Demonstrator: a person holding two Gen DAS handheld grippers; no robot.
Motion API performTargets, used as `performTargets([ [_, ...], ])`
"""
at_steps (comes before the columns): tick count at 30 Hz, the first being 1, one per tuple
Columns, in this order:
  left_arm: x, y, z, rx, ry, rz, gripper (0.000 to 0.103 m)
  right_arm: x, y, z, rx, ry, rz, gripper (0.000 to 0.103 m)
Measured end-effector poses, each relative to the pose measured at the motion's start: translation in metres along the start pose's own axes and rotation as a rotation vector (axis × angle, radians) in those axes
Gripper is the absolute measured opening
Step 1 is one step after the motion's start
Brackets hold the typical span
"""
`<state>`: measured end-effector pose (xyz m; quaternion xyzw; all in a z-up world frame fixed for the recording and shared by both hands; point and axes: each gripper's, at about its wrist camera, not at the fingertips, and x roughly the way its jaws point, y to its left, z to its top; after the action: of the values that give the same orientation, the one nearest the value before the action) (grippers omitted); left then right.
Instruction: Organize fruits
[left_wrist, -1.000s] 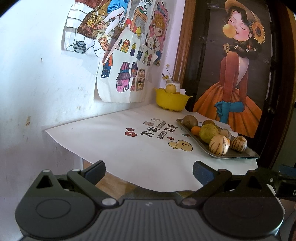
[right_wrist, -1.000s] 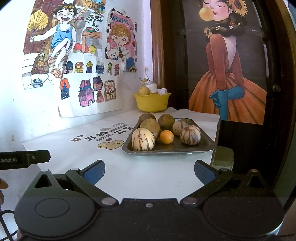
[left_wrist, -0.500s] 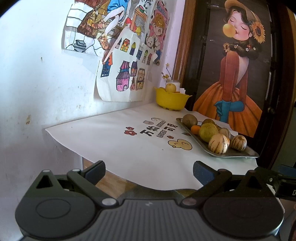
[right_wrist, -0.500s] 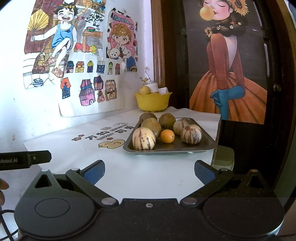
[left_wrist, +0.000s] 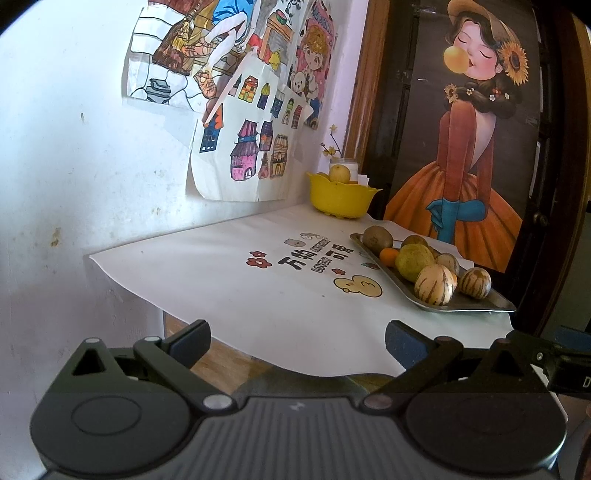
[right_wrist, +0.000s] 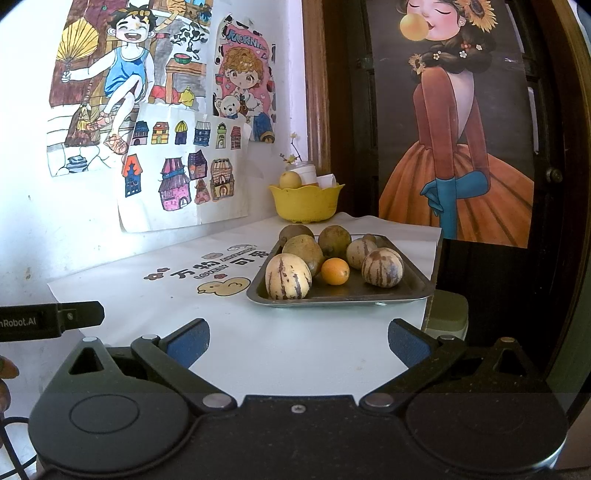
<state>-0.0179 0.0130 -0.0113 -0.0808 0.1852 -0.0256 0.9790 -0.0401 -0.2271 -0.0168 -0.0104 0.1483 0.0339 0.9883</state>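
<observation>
A metal tray (right_wrist: 413, 286) (left_wrist: 476, 303) on the white table cover holds several fruits: two striped pale melons (right_wrist: 288, 276) (left_wrist: 435, 285), a small orange (right_wrist: 335, 271) (left_wrist: 389, 256), and brown-green round fruits (right_wrist: 334, 240) (left_wrist: 414, 261). A yellow bowl (right_wrist: 306, 203) (left_wrist: 341, 199) with one pale yellow fruit (right_wrist: 290, 180) (left_wrist: 339, 172) stands behind the tray by the wall. My left gripper (left_wrist: 297, 341) is open, short of the table's near edge and left of the tray. My right gripper (right_wrist: 298, 341) is open over the table front, facing the tray. Neither holds anything.
The white table cover (left_wrist: 229, 280) carries printed characters and a duck. Children's drawings hang on the white wall (left_wrist: 74, 155) to the left. A dark door with a girl poster (right_wrist: 461, 147) stands right behind the table. A white jar (right_wrist: 307, 173) sits behind the bowl.
Both grippers have eased back slightly from the table; the tray looks a little farther in the left wrist view. Jaws stay open and the fruits have not moved.
</observation>
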Motion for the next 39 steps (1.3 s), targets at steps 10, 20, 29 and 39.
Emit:
performTargets([
  [10, 0.0003, 0.0002, 0.0005, 0.0, 0.0, 0.0, 0.103, 0.0001, -0.0001, 0.0001, 0.0, 0.0, 0.0, 0.102],
  [20, -0.0001, 0.0, -0.001, 0.002, 0.003, 0.0, 0.103, 0.0002, 0.0004, 0.0002, 0.0, 0.001, 0.0, 0.102],
  [29, 0.0005, -0.0043, -0.003, 0.027, 0.023, 0.006, 0.103, 0.0005, 0.0008, 0.0003, 0.0, 0.001, -0.001, 0.102],
  [39, -0.0013, -0.0081, -0.0015, 0.046, 0.017, 0.006, 0.103, 0.0003, 0.002, 0.0, -0.001, 0.003, 0.0, 0.102],
])
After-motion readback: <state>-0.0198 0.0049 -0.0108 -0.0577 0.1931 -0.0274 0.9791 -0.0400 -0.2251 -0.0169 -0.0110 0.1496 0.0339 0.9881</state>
